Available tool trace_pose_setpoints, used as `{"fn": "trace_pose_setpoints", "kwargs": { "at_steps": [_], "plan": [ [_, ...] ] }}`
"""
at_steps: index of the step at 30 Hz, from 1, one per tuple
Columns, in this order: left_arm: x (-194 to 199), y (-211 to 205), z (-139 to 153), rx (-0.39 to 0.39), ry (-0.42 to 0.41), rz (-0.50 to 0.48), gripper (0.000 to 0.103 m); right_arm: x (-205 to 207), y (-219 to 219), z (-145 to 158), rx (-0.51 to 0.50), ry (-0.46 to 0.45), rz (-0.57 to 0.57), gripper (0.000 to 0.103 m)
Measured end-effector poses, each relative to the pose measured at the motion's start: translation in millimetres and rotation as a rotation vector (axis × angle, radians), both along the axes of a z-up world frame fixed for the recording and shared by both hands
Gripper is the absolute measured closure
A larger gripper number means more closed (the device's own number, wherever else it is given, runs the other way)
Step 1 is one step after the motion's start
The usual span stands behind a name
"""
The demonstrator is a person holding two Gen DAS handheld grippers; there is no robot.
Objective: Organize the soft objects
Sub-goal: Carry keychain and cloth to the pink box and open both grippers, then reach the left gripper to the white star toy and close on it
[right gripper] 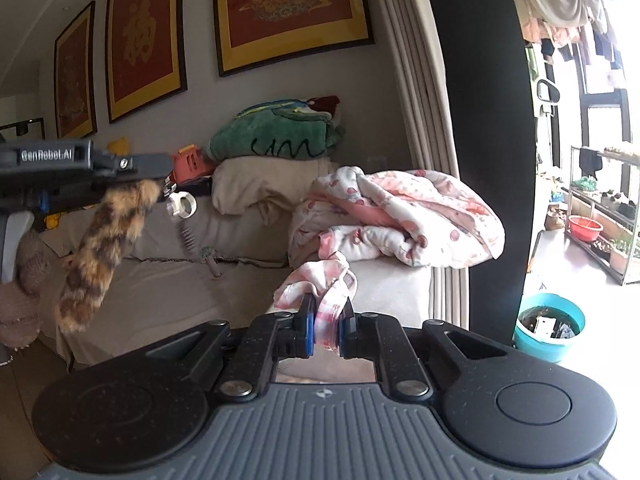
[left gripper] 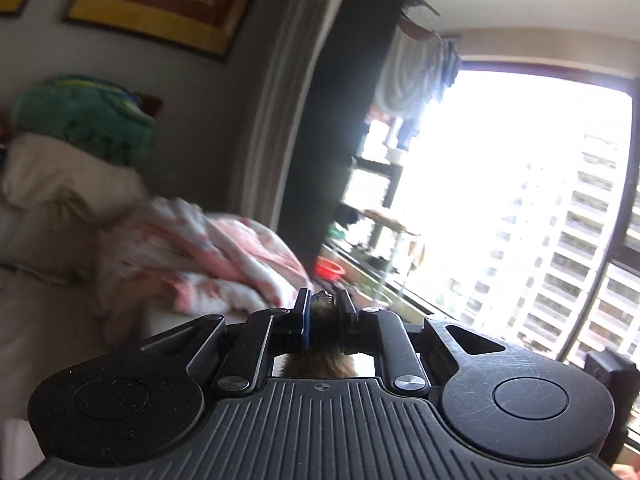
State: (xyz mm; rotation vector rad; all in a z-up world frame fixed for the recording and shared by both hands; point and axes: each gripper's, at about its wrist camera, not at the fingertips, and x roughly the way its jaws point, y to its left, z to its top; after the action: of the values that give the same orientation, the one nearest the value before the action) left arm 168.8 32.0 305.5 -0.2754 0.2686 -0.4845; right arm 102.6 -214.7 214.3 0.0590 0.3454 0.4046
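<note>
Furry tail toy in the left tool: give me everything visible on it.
The furry tail toy is a long plush piece, mottled tan, orange and dark brown. The left tool is shut on its upper end; the rest hangs free and slants down-left in front of the sofa, touching nothing else visible. In the left wrist view only a blurred tuft shows between the fingers.

Three framed pictures (right gripper: 294,12), two grippers (right gripper: 326,320), one basin (right gripper: 550,326)
</note>
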Motion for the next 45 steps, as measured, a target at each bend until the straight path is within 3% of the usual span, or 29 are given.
{"fn": "trace_pose_setpoints", "kwargs": {
  "at_steps": [5,6,8,12,14,18,25,29,32,34,37,40,45],
  "plan": [
    [10.0,-50.9,-39.3,0.036,0.09,-0.072,0.087,15.4,-22.7,-37.4,0.044,0.107,-0.018,0.088],
    [18.5,-60.4,-51.8,0.044,0.131,-0.088,0.085,19.7,-26.5,-46.8,0.045,0.141,-0.023,0.083],
    [37.4,-85.6,-82.5,0.121,0.255,-0.118,0.084,25.4,-33.4,-65.2,0.05,0.19,-0.052,0.059],
    [51.4,-116.3,-131.9,0.236,0.274,-0.104,0.084,23.3,-44.6,-93.9,0.023,0.212,-0.109,0.056],
    [55.7,-113.2,-142.4,0.202,0.296,-0.098,0.084,17.5,-47.1,-101.5,-0.007,0.201,-0.121,0.056],
    [53.9,-78.2,-143.9,0.075,0.331,-0.089,0.084,0.9,-44.7,-109.6,-0.089,0.156,-0.127,0.056],
    [-3.9,12.9,-139.7,0.139,0.261,0.016,0.084,-2.6,-16.9,-119.4,-0.104,0.22,-0.029,0.056],
    [-38.9,91.7,-144.0,0.17,0.261,0.201,0.084,-11.4,19.3,-123.1,-0.184,0.185,0.023,0.055],
    [-56.0,152.8,-167.9,0.102,0.314,0.328,0.084,-25.8,51.8,-129.7,-0.25,0.114,0.051,0.045],
    [-65.5,180.2,-188.4,0.076,0.367,0.402,0.084,-35.5,73.8,-135.6,-0.282,0.071,0.078,0.044],
    [-77.8,195.6,-221.2,0.091,0.424,0.378,0.084,-45.1,106.6,-143.3,-0.328,0.085,0.18,0.044],
    [-84.7,190.5,-244.4,0.145,0.421,0.343,0.084,-54.7,132.7,-153.2,-0.337,0.118,0.278,0.044],
    [-78.8,177.8,-257.5,0.199,0.413,0.363,0.084,-61.5,168.1,-181.6,-0.382,0.175,0.322,0.044]
  ]
}}
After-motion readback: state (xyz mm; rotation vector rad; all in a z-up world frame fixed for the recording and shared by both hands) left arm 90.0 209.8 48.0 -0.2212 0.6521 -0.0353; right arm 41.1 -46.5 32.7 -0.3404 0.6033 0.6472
